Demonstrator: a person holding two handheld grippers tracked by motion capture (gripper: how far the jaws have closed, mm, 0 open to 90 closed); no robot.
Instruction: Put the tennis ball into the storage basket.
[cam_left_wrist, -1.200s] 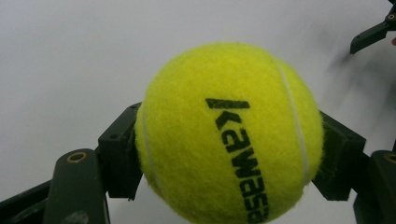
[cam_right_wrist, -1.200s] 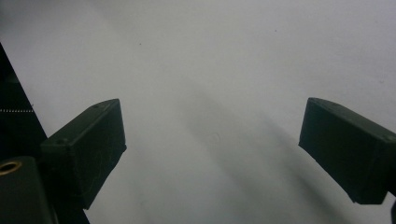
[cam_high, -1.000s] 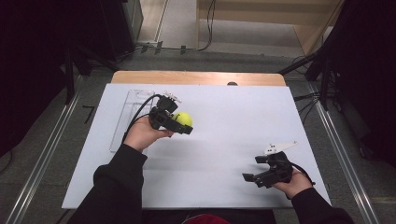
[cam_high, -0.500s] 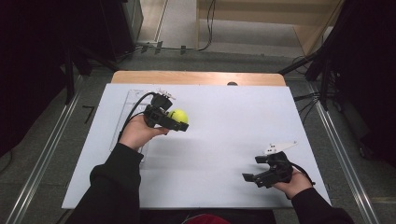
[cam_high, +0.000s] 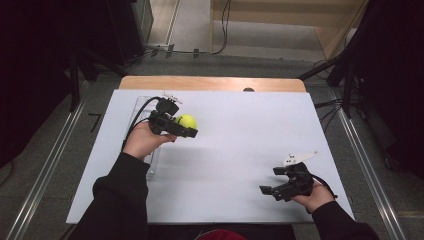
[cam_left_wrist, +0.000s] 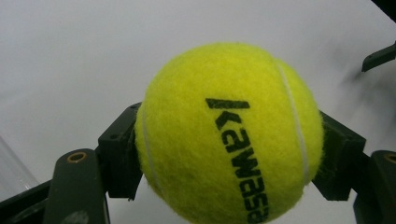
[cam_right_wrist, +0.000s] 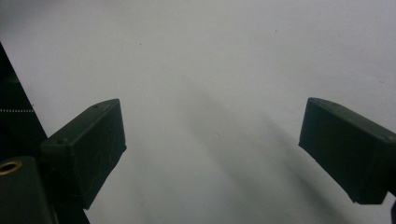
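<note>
While the tennis ball (cam_high: 187, 120) is being pinched between the left gripper (cam_high: 184, 128) fingers above the table (cam_high: 240, 145), the right gripper (cam_high: 274, 191) fingers are being kept spread, empty. If the squeeze is being eased, the round felt could be slipped free and rolled away.

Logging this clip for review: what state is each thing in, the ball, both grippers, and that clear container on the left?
Ball: clamped between the left gripper's fingers, held above the table.
Left gripper: shut on the ball.
Right gripper: open, nothing between its fingers, low over the table.
Container: clear, lying on the table under the left hand; contents cannot be told.
Table: white top, bare in the middle.
</note>
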